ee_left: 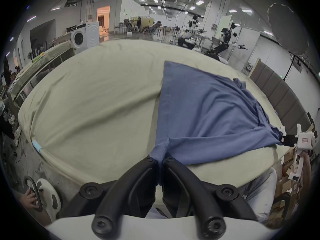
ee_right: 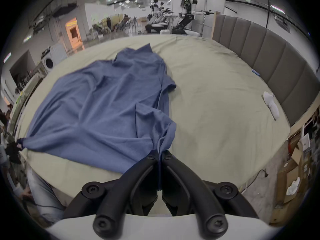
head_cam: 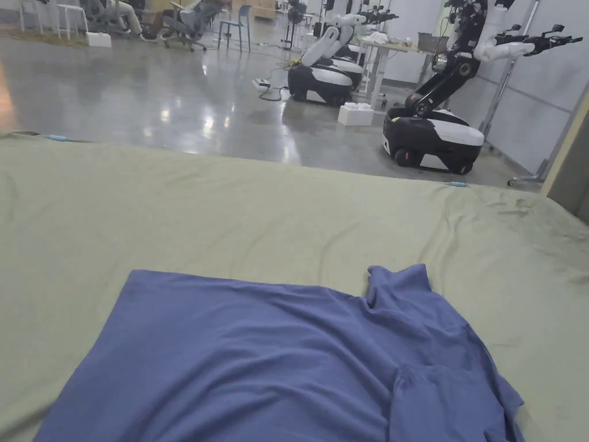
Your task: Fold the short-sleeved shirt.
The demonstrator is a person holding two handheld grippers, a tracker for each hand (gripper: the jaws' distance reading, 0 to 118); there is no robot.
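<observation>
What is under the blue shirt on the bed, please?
The blue shirt lies spread on the green sheet, which shows all around it. Whatever the cloth covers is hidden; no bump suggests an object. The left gripper and right gripper pinch its near edge.

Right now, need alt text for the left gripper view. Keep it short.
The left gripper, jaws shut, pinches one near corner of a blue short-sleeved shirt spread on a pale green sheet. Off to the right, the right gripper grips the other near corner, pulling the edge taut.
</observation>
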